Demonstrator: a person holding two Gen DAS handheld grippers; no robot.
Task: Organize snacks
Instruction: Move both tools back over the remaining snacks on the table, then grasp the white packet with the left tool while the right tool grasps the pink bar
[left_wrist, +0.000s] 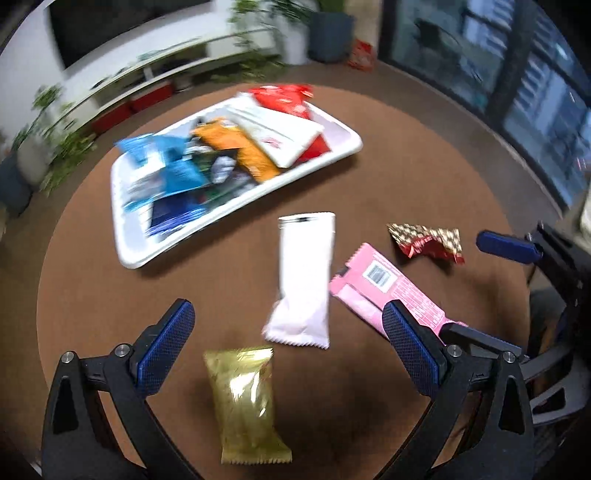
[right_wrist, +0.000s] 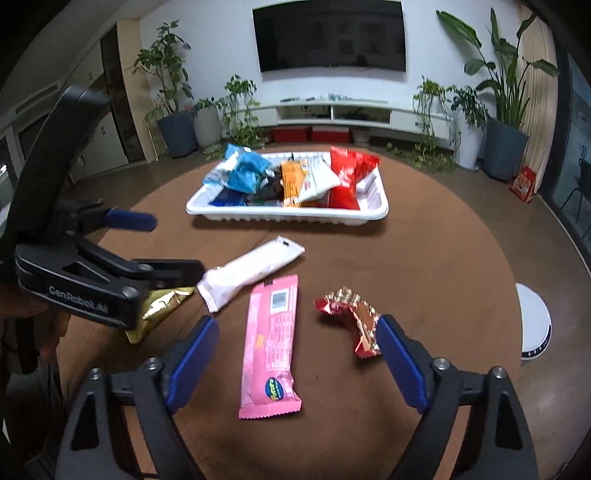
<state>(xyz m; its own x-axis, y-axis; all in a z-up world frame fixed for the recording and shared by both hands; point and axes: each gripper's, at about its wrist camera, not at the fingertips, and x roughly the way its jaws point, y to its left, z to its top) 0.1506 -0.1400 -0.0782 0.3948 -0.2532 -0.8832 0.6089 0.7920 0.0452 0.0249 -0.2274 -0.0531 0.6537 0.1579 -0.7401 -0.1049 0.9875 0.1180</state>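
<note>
A white tray (left_wrist: 127, 254) (right_wrist: 380, 212) holding several snack packets sits at the far side of the round brown table. Loose on the table lie a gold packet (left_wrist: 245, 402) (right_wrist: 159, 308), a long white packet (left_wrist: 303, 280) (right_wrist: 251, 271), a pink bar (left_wrist: 384, 284) (right_wrist: 271, 350) and a crumpled red-gold wrapper (left_wrist: 428, 242) (right_wrist: 351, 317). My left gripper (left_wrist: 288, 347) is open above the gold and white packets. My right gripper (right_wrist: 295, 362) is open, with the pink bar between its fingers. Both are empty.
The round table (right_wrist: 443, 258) is edged by dark floor. A white round appliance (right_wrist: 533, 325) stands off the table's right side. Potted plants (right_wrist: 502, 122), a wall TV and a low white shelf line the far wall.
</note>
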